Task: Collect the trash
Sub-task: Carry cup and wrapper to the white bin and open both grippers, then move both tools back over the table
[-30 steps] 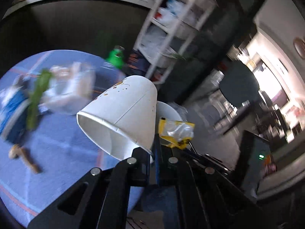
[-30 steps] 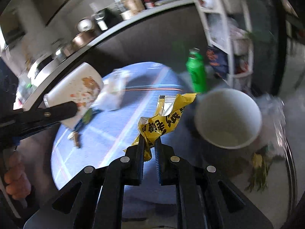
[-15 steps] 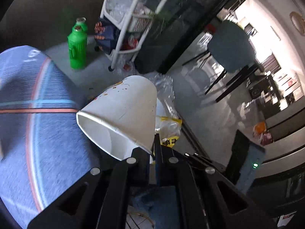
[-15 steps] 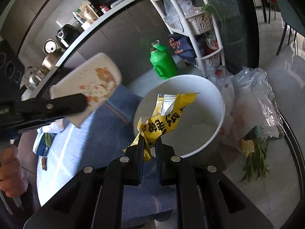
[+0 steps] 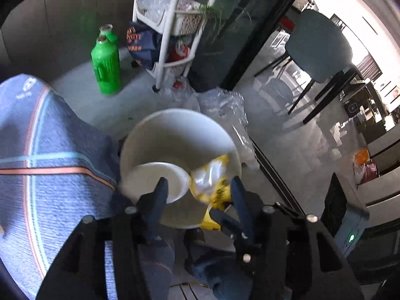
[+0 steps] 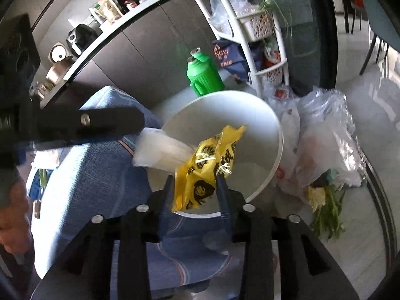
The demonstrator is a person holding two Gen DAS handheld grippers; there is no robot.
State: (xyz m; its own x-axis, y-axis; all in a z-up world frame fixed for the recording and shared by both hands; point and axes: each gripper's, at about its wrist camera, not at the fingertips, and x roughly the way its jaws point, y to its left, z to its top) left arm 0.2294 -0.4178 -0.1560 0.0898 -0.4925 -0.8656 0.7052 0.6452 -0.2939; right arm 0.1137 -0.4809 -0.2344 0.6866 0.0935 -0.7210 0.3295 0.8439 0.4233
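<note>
The white bin (image 6: 265, 135) stands on the grey floor (image 5: 287, 150) beside the blue-clothed table (image 5: 50, 150); paper cup (image 5: 160, 177) and yellow wrapper (image 6: 205, 170) hang inside its mouth. Left gripper (image 5: 197, 190) and right gripper (image 6: 195, 187) are spread wide. A green bottle (image 5: 105, 67) stands near a white rack (image 5: 170, 37).

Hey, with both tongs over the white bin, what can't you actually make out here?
- Left wrist view: the paper cup is motion-blurred; whether it touches the bin is unclear.
- Right wrist view: the yellow wrapper hides the bin's bottom.
- Right wrist view: the left tongs' tips are hidden behind their own dark arm.
- Both views: print on the navy bag is too small.
</note>
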